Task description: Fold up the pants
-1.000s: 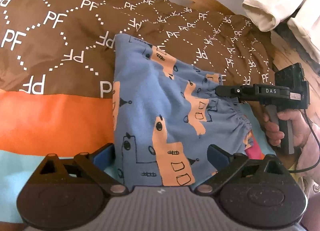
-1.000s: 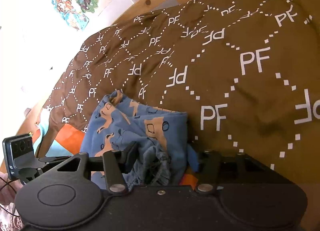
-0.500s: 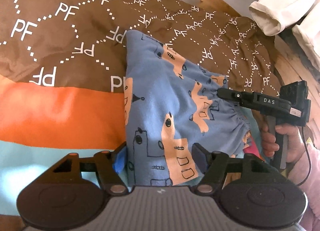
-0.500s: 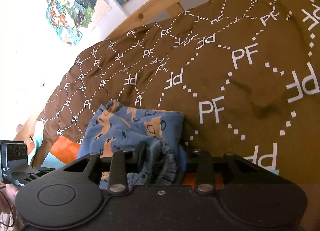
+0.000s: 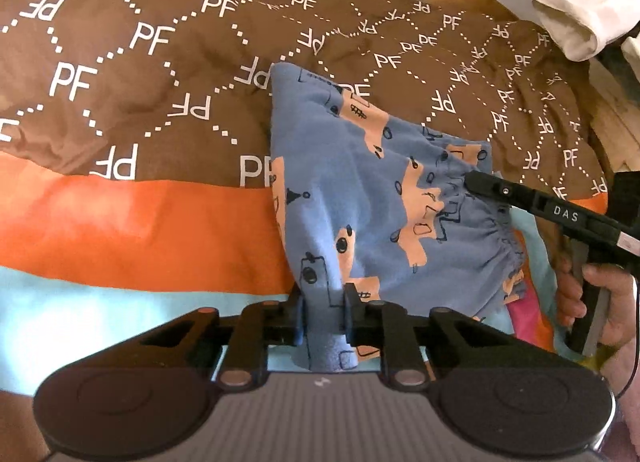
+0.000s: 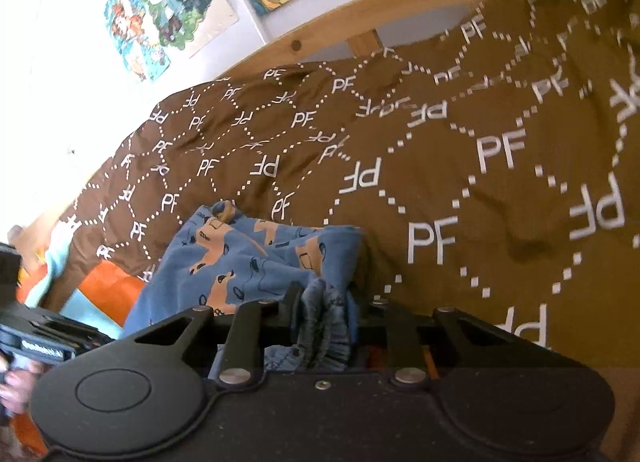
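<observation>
Gripper-wise, my left gripper point(image 5: 323, 316) pinches the pants point(image 5: 360, 197) near corner, my right gripper point(image 6: 323, 320) clamps their gathered waistband, cloth stretched between.

The left gripper point(image 5: 323, 316), spread wide around the near edge of the pants point(image 5: 360, 197) a second ago, is now closed on that edge at lower centre of its frame. The right gripper point(image 6: 323, 314), already narrowed on the gathered waistband, is pinched tighter.

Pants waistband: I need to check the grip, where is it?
In the left wrist view, the gathered waistband lies right of centre on the bedspread, pinched by the right claw.
</observation>
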`<control>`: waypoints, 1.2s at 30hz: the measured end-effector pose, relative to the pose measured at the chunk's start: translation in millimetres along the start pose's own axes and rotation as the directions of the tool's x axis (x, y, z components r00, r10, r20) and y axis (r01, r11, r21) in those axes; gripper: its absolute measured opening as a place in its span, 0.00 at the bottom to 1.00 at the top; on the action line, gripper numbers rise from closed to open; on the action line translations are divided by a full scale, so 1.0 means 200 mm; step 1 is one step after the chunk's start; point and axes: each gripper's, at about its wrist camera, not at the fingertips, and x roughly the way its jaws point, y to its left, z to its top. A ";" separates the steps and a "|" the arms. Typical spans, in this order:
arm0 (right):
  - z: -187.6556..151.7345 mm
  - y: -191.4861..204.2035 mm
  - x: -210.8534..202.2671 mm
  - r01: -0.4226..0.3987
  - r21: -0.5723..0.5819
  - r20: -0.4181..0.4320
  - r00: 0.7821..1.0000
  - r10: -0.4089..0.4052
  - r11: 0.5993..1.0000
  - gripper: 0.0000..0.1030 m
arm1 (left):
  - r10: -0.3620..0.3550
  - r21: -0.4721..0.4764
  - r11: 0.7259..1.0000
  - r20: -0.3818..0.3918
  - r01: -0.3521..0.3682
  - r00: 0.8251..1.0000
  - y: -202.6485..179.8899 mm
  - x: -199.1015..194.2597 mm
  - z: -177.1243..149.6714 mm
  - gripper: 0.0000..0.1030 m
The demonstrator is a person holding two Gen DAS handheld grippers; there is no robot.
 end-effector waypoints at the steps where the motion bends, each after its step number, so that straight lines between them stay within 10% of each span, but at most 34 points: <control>1: 0.00 0.02 -0.01 0.012 -0.019 0.004 1.000 -0.011 1.000 0.22 | 0.007 -0.002 1.000 -0.002 -0.007 1.000 -0.01 -0.01 0.00 0.19; 36: 0.10 0.17 -0.17 0.048 -0.182 0.125 0.992 -0.026 0.982 0.15 | -0.004 0.088 0.996 0.061 -0.002 0.998 -0.20 -0.12 -0.01 0.17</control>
